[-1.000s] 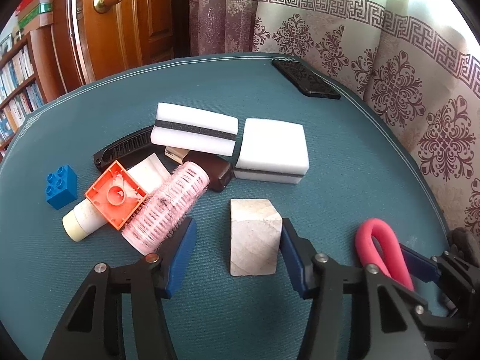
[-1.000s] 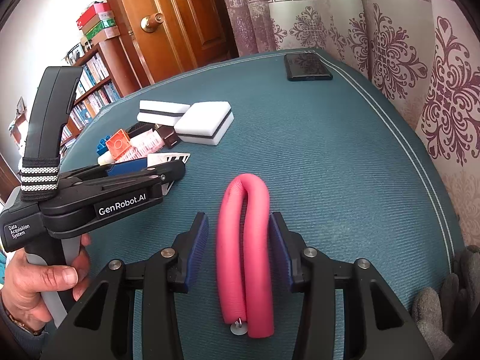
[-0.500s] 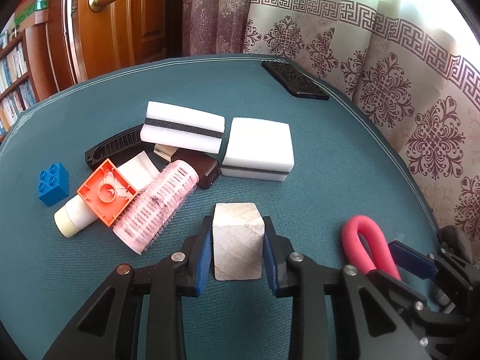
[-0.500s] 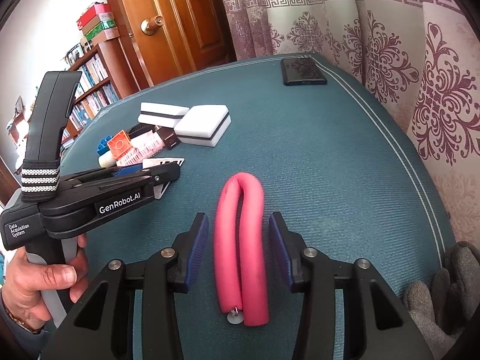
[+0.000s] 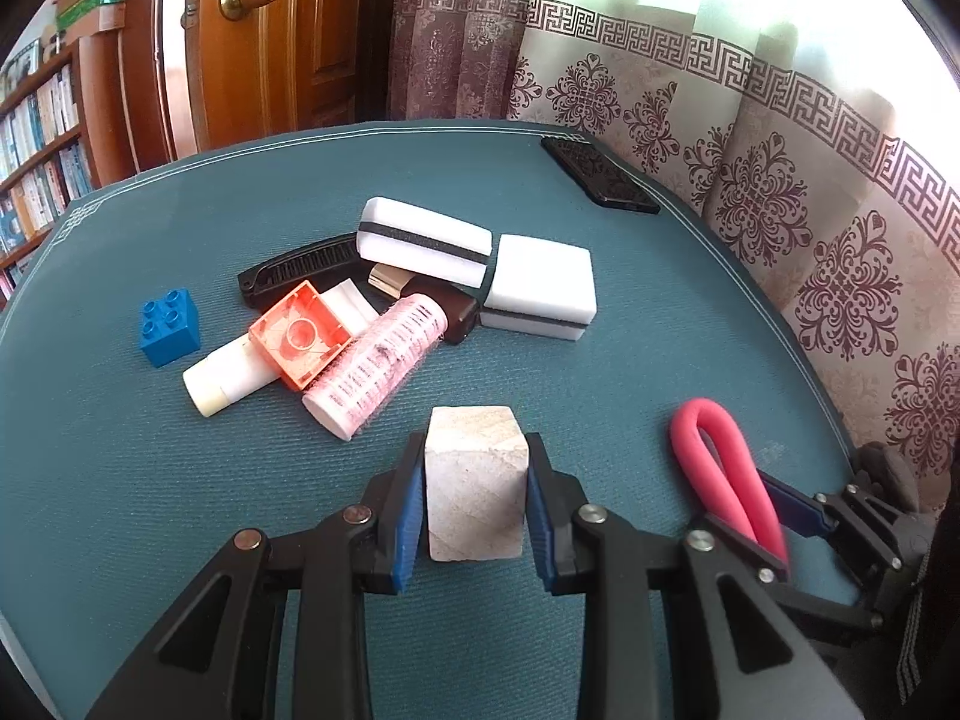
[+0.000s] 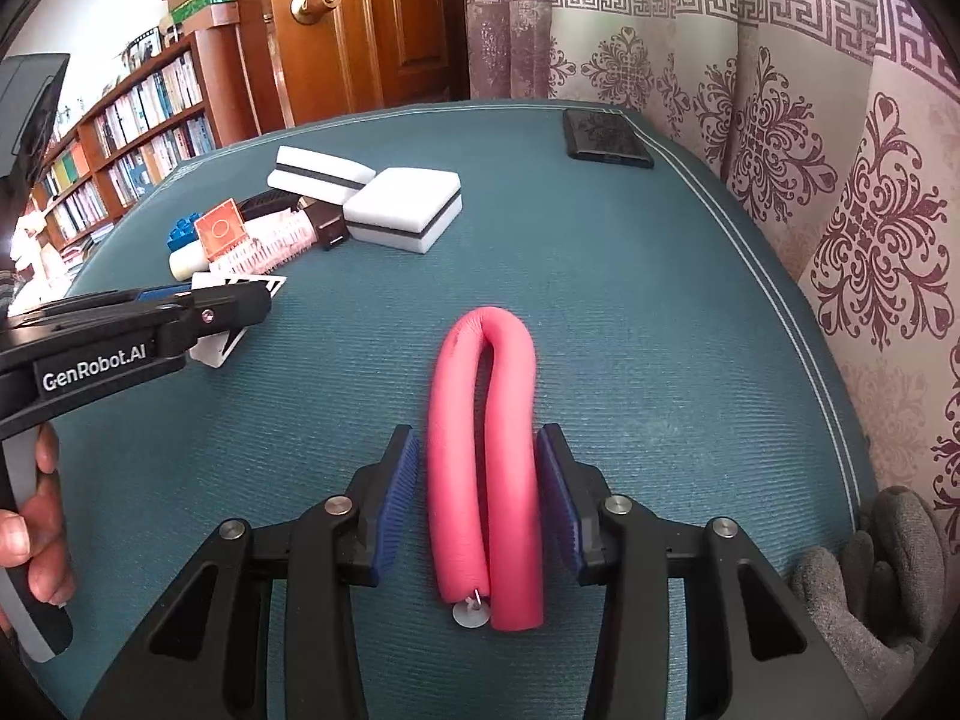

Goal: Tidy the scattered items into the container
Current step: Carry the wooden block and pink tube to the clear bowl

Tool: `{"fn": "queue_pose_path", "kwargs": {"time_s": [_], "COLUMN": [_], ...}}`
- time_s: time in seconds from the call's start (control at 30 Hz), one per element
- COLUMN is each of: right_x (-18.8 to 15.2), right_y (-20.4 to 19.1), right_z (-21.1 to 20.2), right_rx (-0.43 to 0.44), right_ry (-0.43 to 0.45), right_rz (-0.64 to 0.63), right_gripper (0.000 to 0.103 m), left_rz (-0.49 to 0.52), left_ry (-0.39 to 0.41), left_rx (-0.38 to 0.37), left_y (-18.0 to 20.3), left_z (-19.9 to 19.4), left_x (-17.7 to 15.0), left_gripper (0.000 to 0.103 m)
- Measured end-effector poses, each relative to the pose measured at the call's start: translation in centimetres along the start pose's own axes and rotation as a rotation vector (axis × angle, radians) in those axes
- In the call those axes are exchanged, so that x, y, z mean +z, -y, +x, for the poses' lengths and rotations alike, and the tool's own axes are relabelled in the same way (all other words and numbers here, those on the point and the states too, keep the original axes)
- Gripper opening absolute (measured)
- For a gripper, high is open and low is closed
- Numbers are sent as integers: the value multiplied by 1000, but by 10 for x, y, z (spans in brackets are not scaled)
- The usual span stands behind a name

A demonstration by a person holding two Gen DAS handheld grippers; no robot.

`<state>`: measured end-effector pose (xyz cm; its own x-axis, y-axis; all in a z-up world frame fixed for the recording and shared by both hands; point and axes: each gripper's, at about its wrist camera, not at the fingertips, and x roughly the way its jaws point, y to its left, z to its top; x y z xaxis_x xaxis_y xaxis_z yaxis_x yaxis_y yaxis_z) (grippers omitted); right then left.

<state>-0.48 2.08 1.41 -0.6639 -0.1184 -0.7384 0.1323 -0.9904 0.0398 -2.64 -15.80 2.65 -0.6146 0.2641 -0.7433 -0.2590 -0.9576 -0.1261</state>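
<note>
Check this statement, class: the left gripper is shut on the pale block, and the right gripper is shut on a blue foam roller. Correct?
Not quite. The right wrist view shows the right gripper straddling a pink foam roller, not gripping it. The left gripper does hold the pale block.
</note>
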Motion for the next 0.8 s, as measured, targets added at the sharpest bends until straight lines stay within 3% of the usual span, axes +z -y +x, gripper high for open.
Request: {"fn": "queue_pose_path", "kwargs": {"time_s": [0.2, 0.47, 0.8], "right_x": [-1, -4, -6], "right_y": [4, -6, -31], "right_z": [-3, -14, -27], "right_rx": [24, 197, 211], "right_ry": [-2, -14, 14], "right_rz": [34, 106, 84], "right_gripper": [36, 35, 35], "left_rz": [-10, -27, -69], "left_ry": [7, 27, 32], "left_rx": [2, 10, 14], "left_y": [-6, -18, -43], "left_z": [-12, -33, -48], "left_x": [-6, -16, -29], "left_gripper": [34, 34, 34]}}
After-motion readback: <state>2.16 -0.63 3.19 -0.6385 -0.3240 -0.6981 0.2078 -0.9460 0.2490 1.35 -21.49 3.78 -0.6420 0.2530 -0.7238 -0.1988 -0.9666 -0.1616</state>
